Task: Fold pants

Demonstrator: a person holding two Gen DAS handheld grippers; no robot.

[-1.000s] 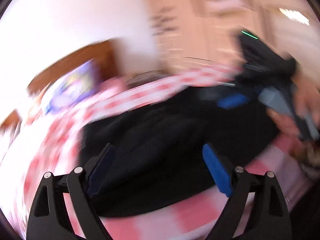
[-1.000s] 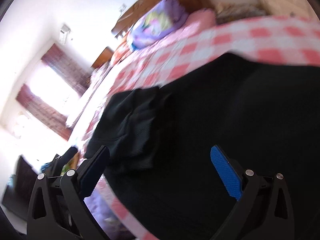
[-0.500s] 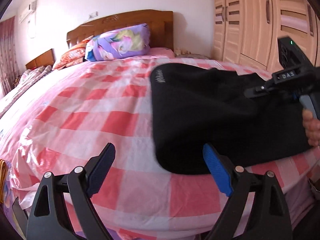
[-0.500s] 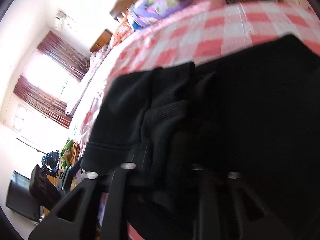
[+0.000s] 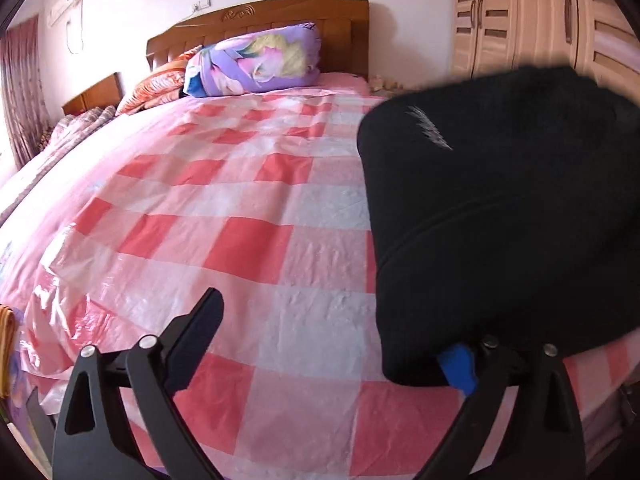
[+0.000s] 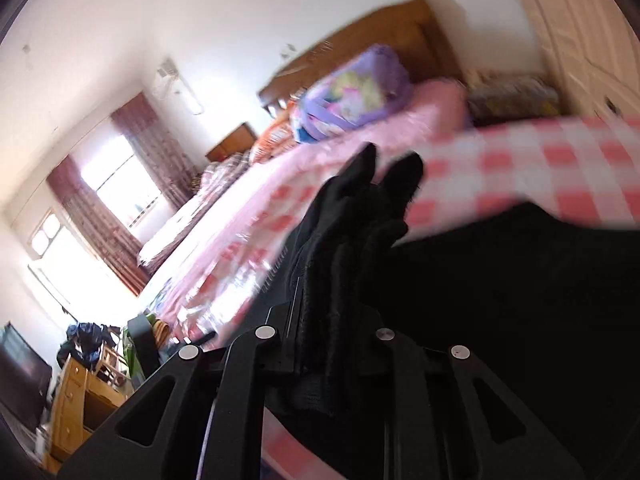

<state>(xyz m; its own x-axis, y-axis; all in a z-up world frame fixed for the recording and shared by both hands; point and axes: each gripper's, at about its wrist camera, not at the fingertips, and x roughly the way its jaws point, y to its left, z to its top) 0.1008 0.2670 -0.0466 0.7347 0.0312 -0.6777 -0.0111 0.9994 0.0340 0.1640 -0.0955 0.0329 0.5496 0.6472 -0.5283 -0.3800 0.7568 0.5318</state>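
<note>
- The soft black pants (image 5: 500,216) are lying on the checked bed (image 5: 248,240), running away past the left gripper's (image 5: 332,340) right finger.
- Left fingers are opening wide, nothing between.
- The right gripper's (image 6: 332,344) fingers are pinching bunched, knitted pants cloth.

The left wrist view sits low over the foot of the bed (image 5: 248,240), looking up its length to the headboard (image 5: 280,20) and the wardrobe (image 5: 532,20), level with the horizon, its own tongs (image 5: 332,340) at the bottom edge. The right wrist view is rolled and blurred, close above the black pants (image 6: 500,300), facing across the bed toward the window (image 6: 116,184). Both take in the purple pillow (image 5: 256,64), headboard, checked sheet and pants.
</note>
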